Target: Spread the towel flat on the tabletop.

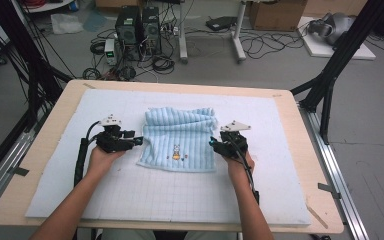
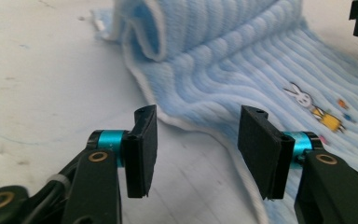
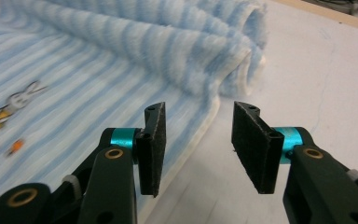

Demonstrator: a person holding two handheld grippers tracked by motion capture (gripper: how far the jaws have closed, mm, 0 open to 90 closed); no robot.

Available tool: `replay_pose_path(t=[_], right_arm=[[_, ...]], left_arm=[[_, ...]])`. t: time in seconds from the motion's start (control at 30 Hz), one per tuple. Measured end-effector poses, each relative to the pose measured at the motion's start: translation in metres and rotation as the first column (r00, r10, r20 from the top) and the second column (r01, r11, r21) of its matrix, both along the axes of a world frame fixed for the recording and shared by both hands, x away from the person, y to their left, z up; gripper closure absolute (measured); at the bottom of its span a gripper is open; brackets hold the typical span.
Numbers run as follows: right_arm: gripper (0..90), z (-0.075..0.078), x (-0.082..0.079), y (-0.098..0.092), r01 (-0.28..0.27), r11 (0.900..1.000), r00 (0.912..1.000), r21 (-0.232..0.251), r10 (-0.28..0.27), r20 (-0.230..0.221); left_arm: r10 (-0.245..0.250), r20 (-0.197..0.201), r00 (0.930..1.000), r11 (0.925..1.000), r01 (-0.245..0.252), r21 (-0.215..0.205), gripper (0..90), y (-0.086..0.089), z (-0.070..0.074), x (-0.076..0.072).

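A light blue striped towel [image 1: 180,137] with a small rabbit picture [image 1: 176,150] lies on the white mat [image 1: 145,195], its far part folded over into a loose roll. My left gripper [image 1: 139,141] sits at the towel's left edge, open; in the left gripper view the white hem of the towel [image 2: 242,60] runs between the jaws of the left gripper [image 2: 198,128] without the pads touching it. My right gripper [image 1: 212,142] is at the right edge, open. In the right gripper view the right gripper [image 3: 198,119] frames the hem of the towel [image 3: 98,70], with nothing pinched.
The mat covers a wooden table [image 1: 50,145] with bare margins at the left, right and front. Black frame poles [image 1: 330,75] stand at both far corners. Beyond the table, computer towers [image 1: 137,30], cables and a cardboard box [image 1: 275,15] sit on the floor.
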State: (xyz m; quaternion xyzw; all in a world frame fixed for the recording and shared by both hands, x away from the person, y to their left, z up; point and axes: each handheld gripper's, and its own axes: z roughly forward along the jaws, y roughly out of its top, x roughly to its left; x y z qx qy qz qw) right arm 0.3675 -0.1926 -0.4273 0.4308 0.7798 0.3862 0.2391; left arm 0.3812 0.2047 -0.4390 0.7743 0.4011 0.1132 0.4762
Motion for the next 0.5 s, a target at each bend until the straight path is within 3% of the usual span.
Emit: replay_pose_path(t=[0.13,0.27,0.3,0.4,0.43,0.5], right_arm=[[56.1,-0.002,-0.018,-0.001,-0.054,0.999,0.9984,0.001,0.054,-0.016],[55.1,-0.005,-0.032,-0.002,-0.082,0.997,0.9959,0.007,0.082,-0.038],[54.9,-0.006,-0.034,-0.002,-0.086,0.996,0.9953,0.006,0.086,-0.046],[55.3,-0.012,-0.038,-0.003,-0.095,0.995,0.9930,0.001,0.095,-0.071],[55.8,-0.014,-0.039,-0.003,-0.096,0.995,0.9920,-0.001,0.095,-0.083],[58.9,-0.018,-0.040,-0.003,-0.102,0.995,0.9891,-0.017,0.100,-0.109]], left_arm=[[-0.060,-0.016,0.9981,0.9964,0.061,0.058,53.0,-0.011,-0.004,-0.014],[-0.100,-0.039,0.9942,0.9907,0.103,0.089,58.3,-0.018,-0.012,-0.025],[-0.094,-0.021,0.9954,0.9908,0.095,0.096,59.4,-0.019,-0.013,-0.028],[-0.106,-0.009,0.9943,0.9860,0.106,0.128,74.3,-0.020,-0.012,-0.034],[-0.127,-0.016,0.9917,0.9849,0.128,0.117,82.9,-0.019,-0.012,-0.035],[-0.140,-0.017,0.9900,0.9828,0.141,0.120,86.6,-0.019,-0.012,-0.038]])
